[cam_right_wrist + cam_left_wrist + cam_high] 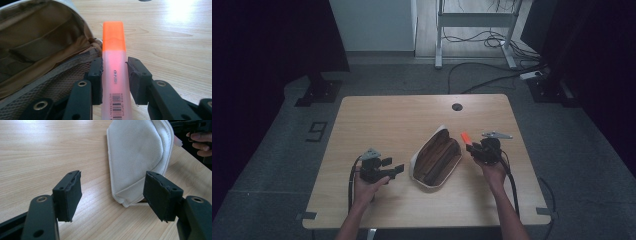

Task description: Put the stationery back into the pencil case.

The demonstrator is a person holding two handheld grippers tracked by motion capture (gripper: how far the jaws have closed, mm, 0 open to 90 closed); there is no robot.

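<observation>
A white pencil case point(435, 159) with a brown lining lies open in the middle of the table. Its white outer side point(137, 157) faces my left gripper point(113, 195), which is open with nothing between its pads and hovers just left of the case point(389, 167). My right gripper point(115, 75) is shut on an orange highlighter point(114, 57), its orange cap pointing forward beside the case's open brown mouth point(37, 45). From above, the highlighter point(465, 137) sticks out of the right gripper point(472, 147) at the case's upper right end.
The wooden table point(382, 115) has a round cable hole point(457, 106) at its far edge. A grey three-cornered plate point(497, 135) sits atop the right gripper. Cables and a desk frame point(477, 30) lie on the floor beyond the table.
</observation>
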